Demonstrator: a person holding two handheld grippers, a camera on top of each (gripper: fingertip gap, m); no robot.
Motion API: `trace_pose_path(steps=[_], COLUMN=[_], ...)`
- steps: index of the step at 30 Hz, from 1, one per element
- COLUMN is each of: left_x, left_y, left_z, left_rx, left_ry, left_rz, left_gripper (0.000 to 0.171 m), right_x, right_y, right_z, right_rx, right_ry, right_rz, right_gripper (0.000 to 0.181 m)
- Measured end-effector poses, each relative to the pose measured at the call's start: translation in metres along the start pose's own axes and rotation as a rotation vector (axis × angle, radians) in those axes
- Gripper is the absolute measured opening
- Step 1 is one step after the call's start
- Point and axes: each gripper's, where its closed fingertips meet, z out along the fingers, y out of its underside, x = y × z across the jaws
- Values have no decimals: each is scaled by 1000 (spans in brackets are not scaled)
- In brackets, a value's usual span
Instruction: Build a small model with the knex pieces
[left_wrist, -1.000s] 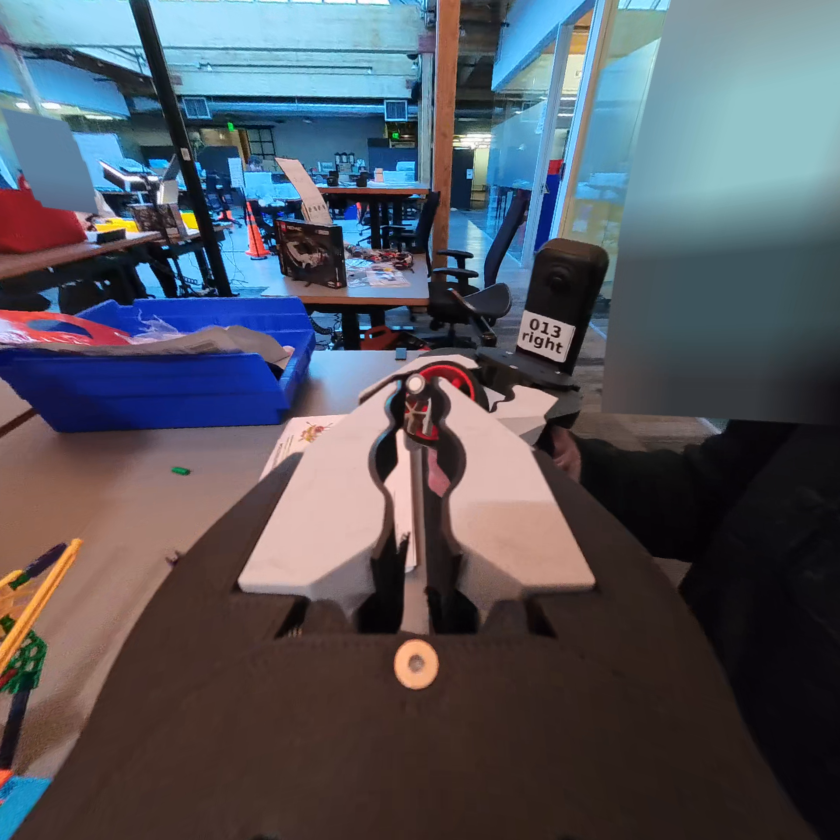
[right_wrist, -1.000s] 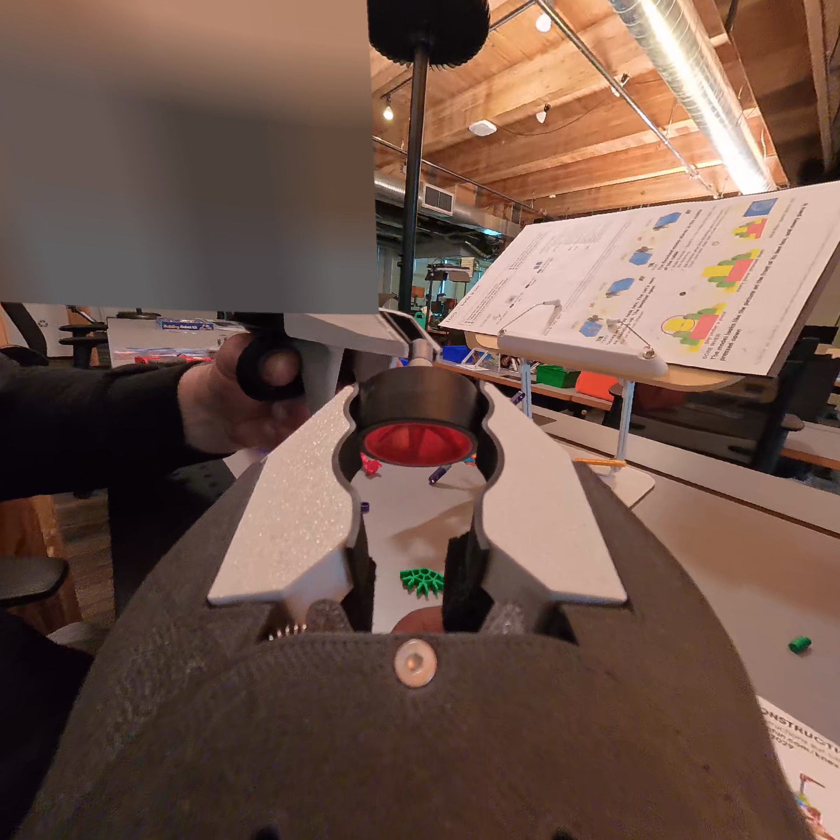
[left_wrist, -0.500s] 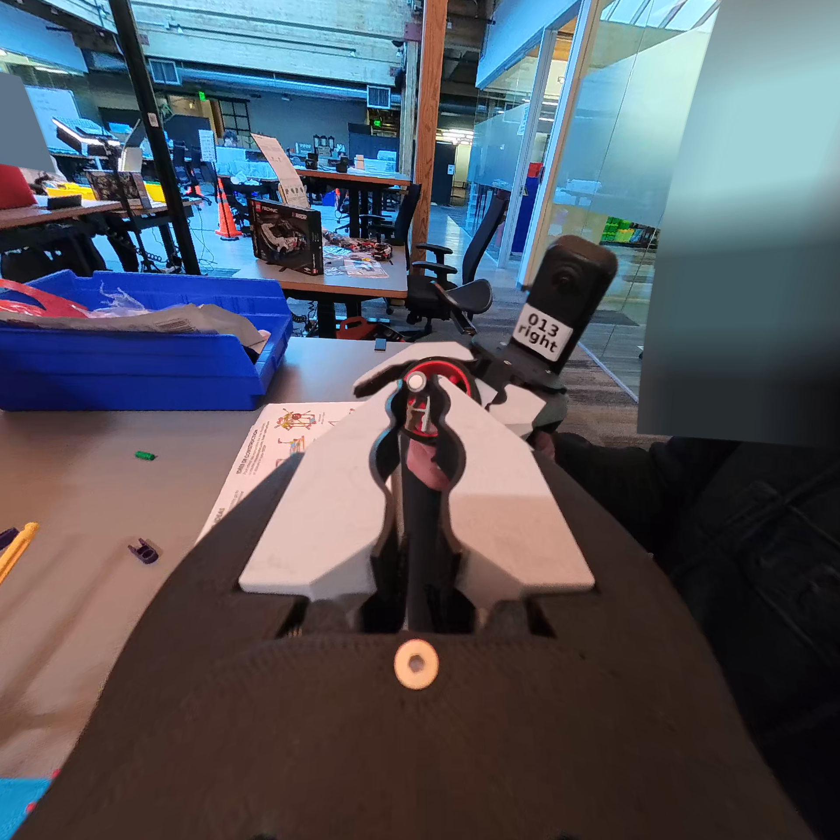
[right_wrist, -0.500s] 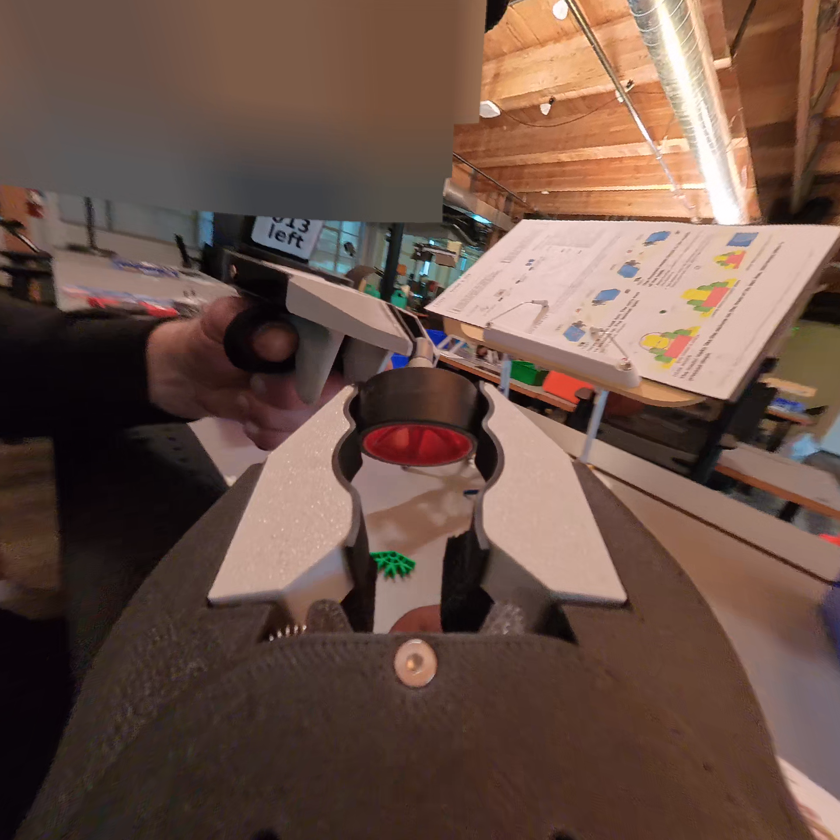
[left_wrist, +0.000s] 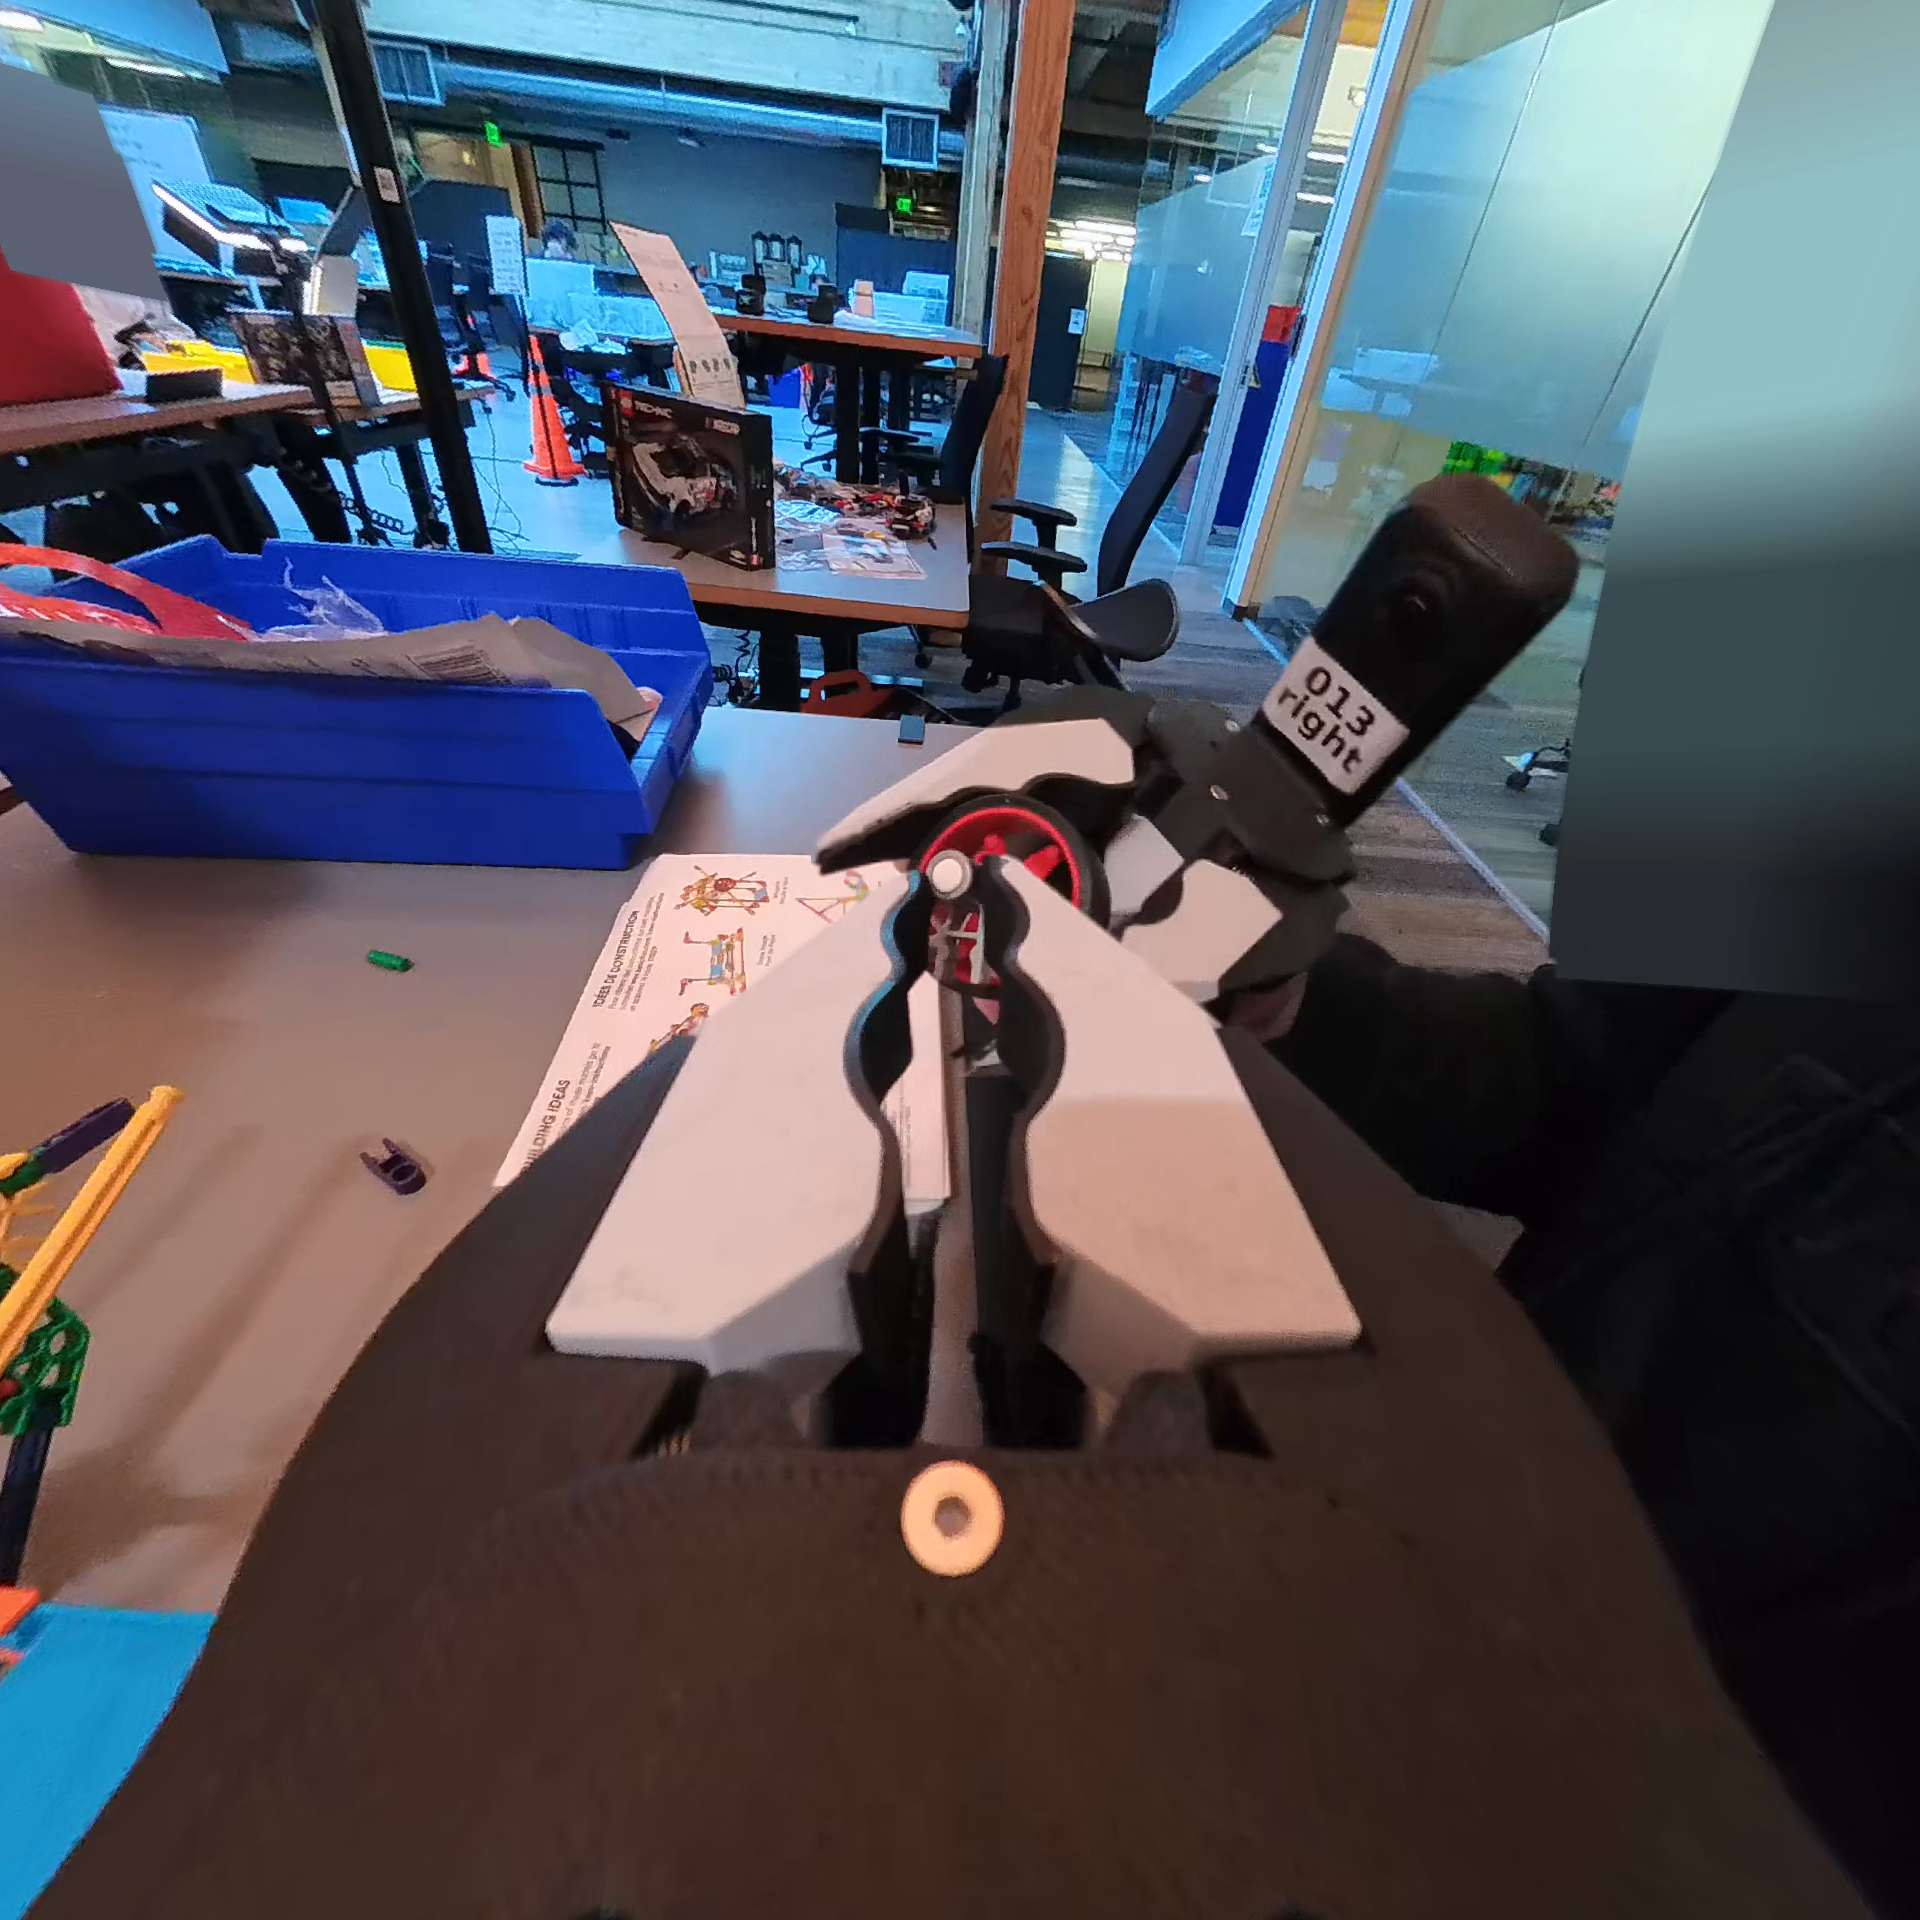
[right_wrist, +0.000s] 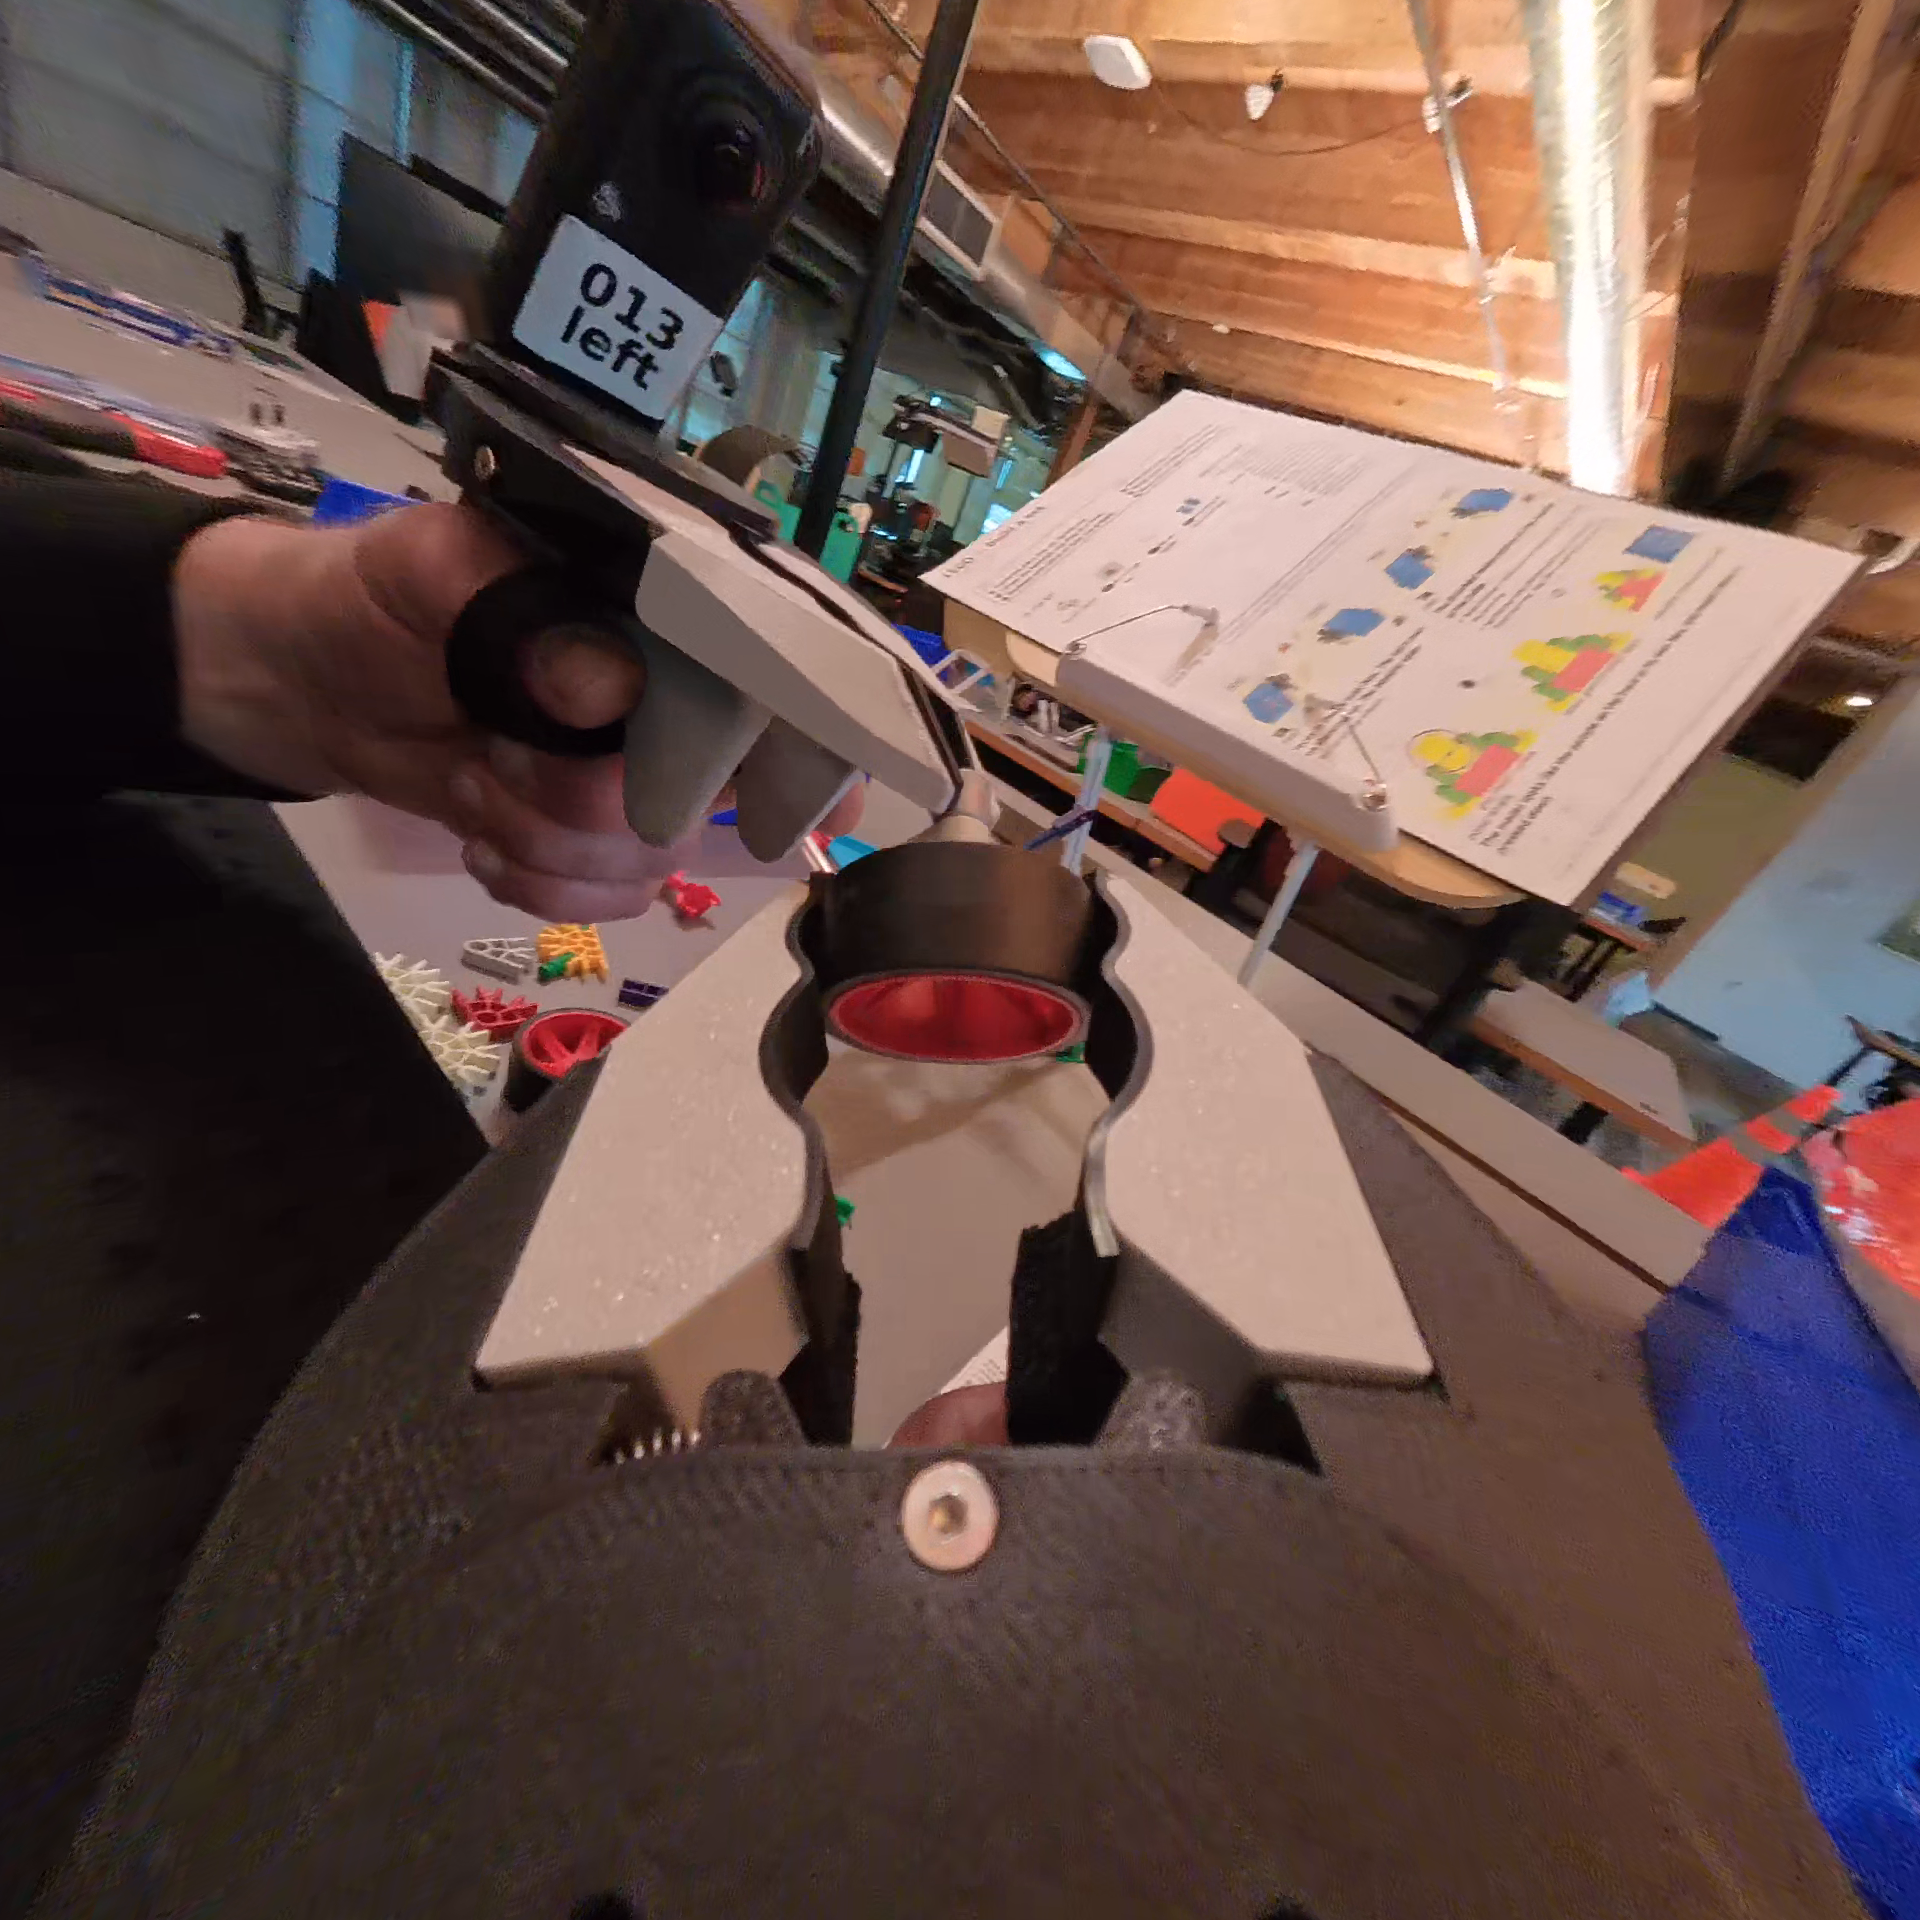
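Observation:
My left gripper (left_wrist: 948, 885) is shut on a thin grey rod (left_wrist: 961, 1164) that runs forward between its fingers. The rod's tip (left_wrist: 948, 873) meets the hub of a black wheel with a red hub (left_wrist: 1023, 844). My right gripper (right_wrist: 954, 896) is shut on that wheel (right_wrist: 951, 961) across its tyre. In the right wrist view the left gripper (right_wrist: 951, 792), held by a hand (right_wrist: 343, 665), comes in from the upper left, and its rod tip (right_wrist: 971, 823) touches the top of the wheel. In the left wrist view the right gripper (left_wrist: 1049, 831) sits just beyond my fingertips.
A blue bin (left_wrist: 343, 748), an instruction sheet (left_wrist: 707, 956), a purple connector (left_wrist: 395, 1164), a green piece (left_wrist: 388, 961) and a yellow-green rod model (left_wrist: 62, 1247) lie on the grey table. Loose pieces (right_wrist: 488, 987), a second red wheel (right_wrist: 566, 1044) and a page stand (right_wrist: 1403, 644) show in the right wrist view. Both grippers' tips are close together, under 4 cm apart.
Both grippers have swung while holding rod and wheel together. In the right wrist view the left gripper now stands higher and larger. The left wrist view has panned back left.

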Motion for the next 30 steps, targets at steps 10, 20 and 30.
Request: trace_pose_path(steps=[10, 20, 30], left_x=[-5, -5, -2], left_y=[4, 24, 26], left_z=[-10, -6, -12], left_rx=[2, -51, -37], left_ry=[-11, -15, 3], left_rz=[30, 54, 47], left_gripper=[18, 15, 16], right_x=[-2, -20, -25], right_y=[1, 14, 22], right_z=[-5, -3, -2], right_rx=[4, -141, -218], right_ry=[-299, -474, -525], right_rz=[235, 181, 113], right_gripper=[46, 46, 47])
